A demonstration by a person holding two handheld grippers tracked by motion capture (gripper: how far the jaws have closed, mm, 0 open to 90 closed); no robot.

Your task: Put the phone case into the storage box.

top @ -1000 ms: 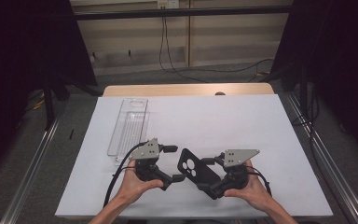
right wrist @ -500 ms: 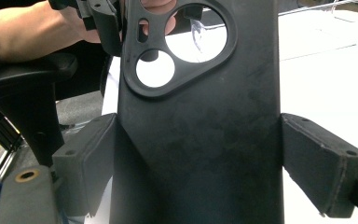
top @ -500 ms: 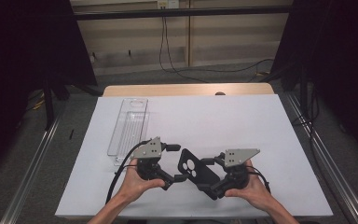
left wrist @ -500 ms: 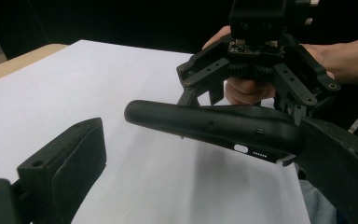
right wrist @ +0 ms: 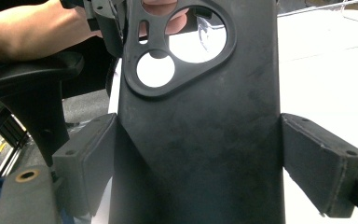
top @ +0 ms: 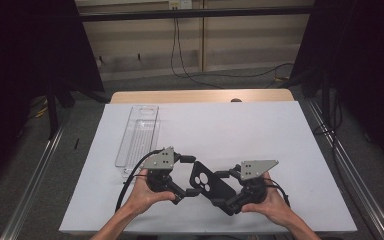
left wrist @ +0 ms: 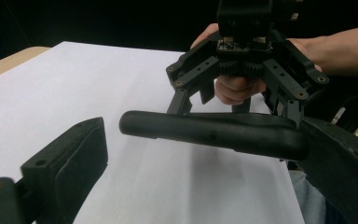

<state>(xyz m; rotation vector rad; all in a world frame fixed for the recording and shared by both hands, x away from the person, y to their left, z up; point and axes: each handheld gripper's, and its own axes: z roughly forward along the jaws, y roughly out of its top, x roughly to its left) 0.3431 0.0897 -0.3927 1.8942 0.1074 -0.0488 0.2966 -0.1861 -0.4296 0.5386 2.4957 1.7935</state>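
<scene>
Looking down from the high view, a person has a black phone case (top: 211, 184) held up between two handheld grippers near the front edge of the surface (top: 260, 130), which is covered in white paper. The right gripper (top: 228, 189) has the case by its lower end and the left gripper (top: 189, 175) comes at it from the camera-cutout end, so the case bridges the two. My guess is they're passing it across or steadying it to work on it. Both forearms come in low, hands wrapped round the gripper bodies, wrists angled inward toward each other. A clear plastic tray (top: 139, 135) lies well apart, toward the far left corner.

From the left gripper view, the phone case (left wrist: 214, 133) shows edge-on, running across the picture. It reaches the right-hand jaw and seems to touch it, while the other jaw stands well clear. So the left gripper (left wrist: 200, 154) is spread and not pinching anything yet, I'd say. The other gripper sits behind the case, with fingers curled under it.

From the right gripper view, the phone case (right wrist: 200, 140) stands straight up between the jaws of the right gripper (right wrist: 198, 165). The left pad looks pressed on the edge; the right one seems to leave a sliver of gap. Held wide, loosely at best.
</scene>
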